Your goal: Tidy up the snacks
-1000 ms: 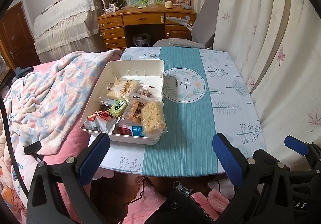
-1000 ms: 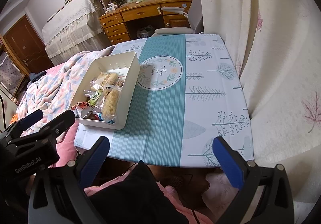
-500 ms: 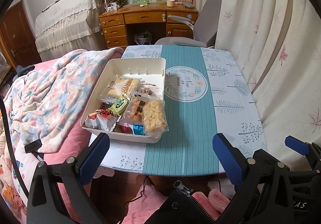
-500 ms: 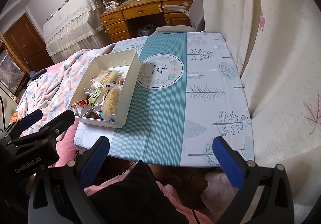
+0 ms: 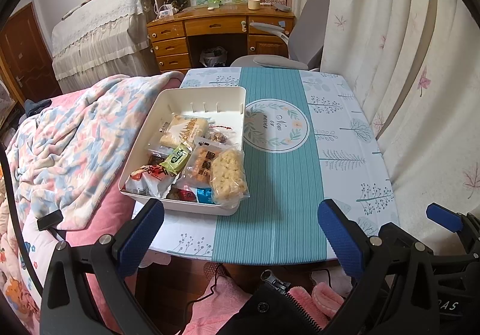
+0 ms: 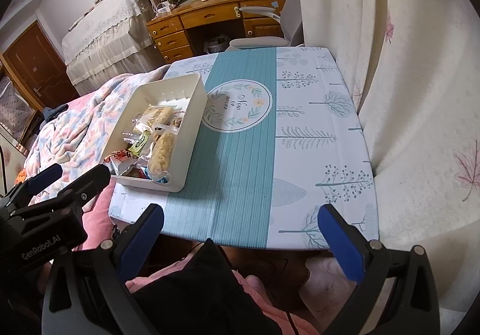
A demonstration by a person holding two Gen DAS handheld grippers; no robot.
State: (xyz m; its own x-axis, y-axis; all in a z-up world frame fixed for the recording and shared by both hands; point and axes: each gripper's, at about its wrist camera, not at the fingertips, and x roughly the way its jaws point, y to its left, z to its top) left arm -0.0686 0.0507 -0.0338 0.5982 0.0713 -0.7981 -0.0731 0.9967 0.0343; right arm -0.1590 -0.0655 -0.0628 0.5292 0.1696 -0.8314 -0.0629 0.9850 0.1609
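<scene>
A white plastic bin (image 5: 198,95) sits at the left side of the table (image 5: 300,215) and holds several wrapped snacks, among them a puffed rice bar (image 5: 228,177), a green packet (image 5: 177,158) and a red and white packet (image 5: 150,176). The bin also shows in the right wrist view (image 6: 192,122). My left gripper (image 5: 240,236) is open and empty, held just short of the table's near edge, below the bin. My right gripper (image 6: 240,236) is open and empty, at the near edge further right. The left gripper's body shows in the right wrist view (image 6: 51,203).
A flowered blanket (image 5: 69,140) on a pink bed lies against the table's left side. Curtains (image 5: 405,64) hang along the right side. A grey chair (image 5: 300,34) and a wooden desk (image 5: 216,25) stand behind the table. Pink clothing (image 5: 240,299) is below the grippers.
Both views have shifted slightly: the table and bin sit a little lower and nearer in the frames. Both grippers stay open and empty. The snacks have not moved.
</scene>
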